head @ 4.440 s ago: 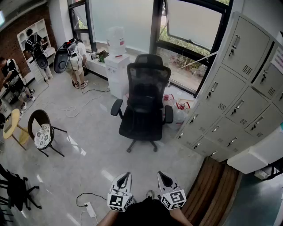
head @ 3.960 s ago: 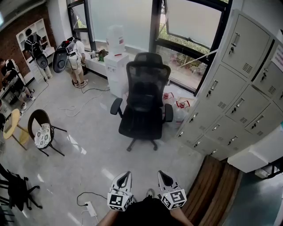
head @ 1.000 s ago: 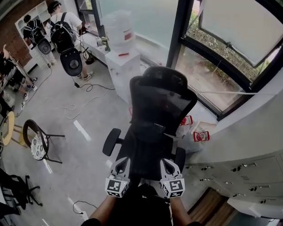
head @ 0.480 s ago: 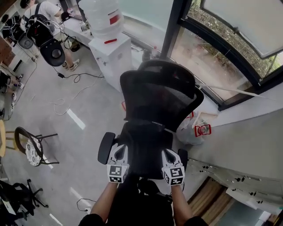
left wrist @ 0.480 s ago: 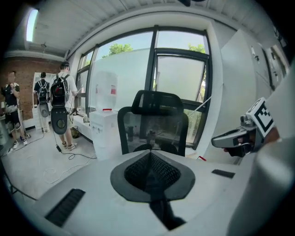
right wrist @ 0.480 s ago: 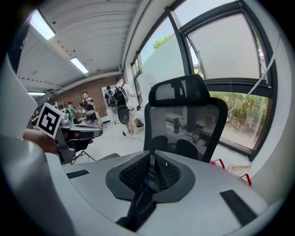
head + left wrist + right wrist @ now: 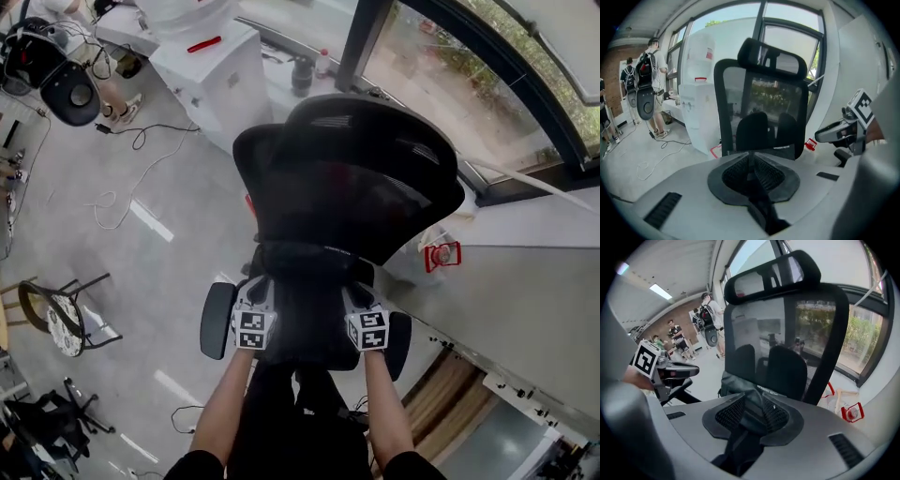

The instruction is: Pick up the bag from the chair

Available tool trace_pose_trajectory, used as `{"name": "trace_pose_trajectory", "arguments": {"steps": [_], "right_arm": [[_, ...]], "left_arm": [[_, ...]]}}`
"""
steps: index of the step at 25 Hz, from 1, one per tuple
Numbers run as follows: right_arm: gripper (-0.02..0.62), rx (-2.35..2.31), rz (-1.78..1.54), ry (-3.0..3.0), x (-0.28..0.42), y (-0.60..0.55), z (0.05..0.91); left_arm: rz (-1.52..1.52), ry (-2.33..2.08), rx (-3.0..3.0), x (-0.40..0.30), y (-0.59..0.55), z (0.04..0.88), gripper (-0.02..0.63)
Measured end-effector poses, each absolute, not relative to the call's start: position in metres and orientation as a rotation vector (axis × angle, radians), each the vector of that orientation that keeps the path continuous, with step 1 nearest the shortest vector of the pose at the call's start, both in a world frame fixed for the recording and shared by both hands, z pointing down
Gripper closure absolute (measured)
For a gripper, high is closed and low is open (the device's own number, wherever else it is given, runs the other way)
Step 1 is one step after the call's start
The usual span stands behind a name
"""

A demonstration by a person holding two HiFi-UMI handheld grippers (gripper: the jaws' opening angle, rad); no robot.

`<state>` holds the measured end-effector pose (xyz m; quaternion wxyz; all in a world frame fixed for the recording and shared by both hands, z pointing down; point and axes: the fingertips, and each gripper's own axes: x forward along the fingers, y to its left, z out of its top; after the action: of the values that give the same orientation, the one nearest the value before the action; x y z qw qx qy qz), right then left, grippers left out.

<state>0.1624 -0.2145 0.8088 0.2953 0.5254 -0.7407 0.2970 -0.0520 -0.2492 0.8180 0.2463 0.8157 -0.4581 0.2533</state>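
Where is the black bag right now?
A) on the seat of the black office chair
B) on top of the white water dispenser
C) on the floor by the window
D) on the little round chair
A: the black bag lies on the seat of the office chair, close against its mesh back.

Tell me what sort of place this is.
Most likely an office or shared workroom. A black mesh office chair stands in the middle, with a white water dispenser behind it and tall dark-framed windows along the wall.
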Motion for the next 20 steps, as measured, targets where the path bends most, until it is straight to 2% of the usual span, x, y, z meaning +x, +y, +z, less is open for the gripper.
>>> {"name": "trace_pose_trajectory", "arguments": {"steps": [1, 2, 3, 8, 12, 20], "right_arm": [[0.487, 1.388, 0.816, -1.945, 0.166, -0.216, 0.825], [0.47, 1.378, 0.839, -1.918, 0.17, -0.218, 0.84], [0.466, 1.369, 0.864, -1.892, 0.175, -0.219, 0.855], [0.391, 1.32, 0.965, -1.814, 0.189, -0.221, 0.912], [0.365, 1.261, 0.984, -1.788, 0.189, -0.218, 0.947], [0.35, 1.199, 0.997, -1.799, 0.193, -0.231, 0.977]], "left_arm": [[0.702, -1.228, 2.209, -0.05, -0.252, 0.83, 0.564], [0.715, -1.209, 2.189, -0.049, -0.255, 0.841, 0.465], [0.732, -1.201, 2.171, -0.05, -0.258, 0.852, 0.439], [0.827, -1.186, 2.126, -0.054, -0.277, 0.897, 0.41], [0.901, -1.153, 2.064, -0.059, -0.282, 0.937, 0.375], [0.957, -1.08, 2.099, -0.04, -0.295, 0.964, 0.354]]}}
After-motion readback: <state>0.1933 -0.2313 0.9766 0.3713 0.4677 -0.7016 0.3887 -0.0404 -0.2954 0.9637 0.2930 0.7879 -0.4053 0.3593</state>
